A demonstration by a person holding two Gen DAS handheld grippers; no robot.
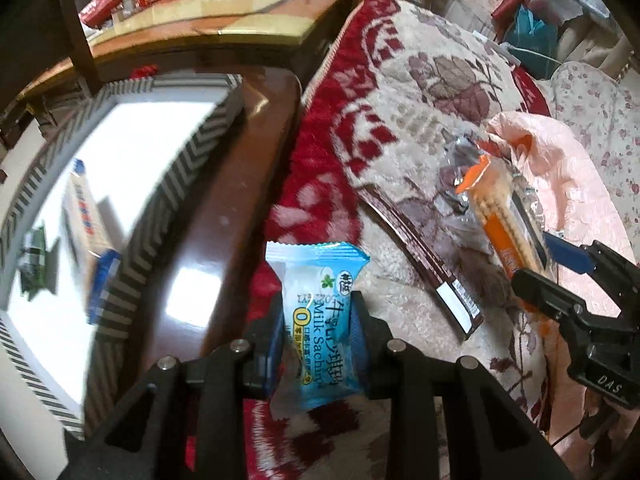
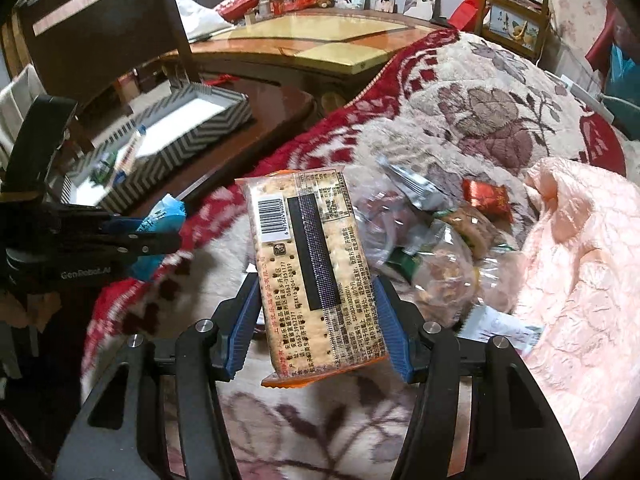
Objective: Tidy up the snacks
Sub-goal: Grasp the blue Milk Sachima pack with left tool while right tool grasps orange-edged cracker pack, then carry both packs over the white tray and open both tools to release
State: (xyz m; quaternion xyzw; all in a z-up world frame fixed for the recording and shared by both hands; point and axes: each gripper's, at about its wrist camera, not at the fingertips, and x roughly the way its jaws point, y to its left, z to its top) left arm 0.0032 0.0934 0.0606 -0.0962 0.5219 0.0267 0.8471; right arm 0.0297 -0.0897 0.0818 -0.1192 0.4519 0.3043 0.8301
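Observation:
My left gripper (image 1: pixel 318 320) is shut on a light blue milk snack packet (image 1: pixel 320 312), lifted over the red and cream blanket. My right gripper (image 2: pixel 316 312) is shut on a flat cracker pack (image 2: pixel 312 268) with an orange edge and a barcode. In the left wrist view the cracker pack (image 1: pixel 500 216) shows edge-on in the right gripper (image 1: pixel 552 276). In the right wrist view the left gripper (image 2: pixel 156 236) holds the blue packet (image 2: pixel 160 216) at left. A chevron-patterned box (image 1: pixel 188 160) on the dark wooden table holds a few snacks (image 1: pixel 84 216); the box (image 2: pixel 192 132) also appears far left.
A pile of wrapped snacks (image 2: pixel 440 240) in clear bags lies on the blanket beside a pink plastic bag (image 2: pixel 580 280). A red candy (image 2: pixel 486 196) sits at the pile's top. A long dark brown bar (image 1: pixel 424 256) lies on the blanket. A chair back (image 2: pixel 104 28) stands behind the box.

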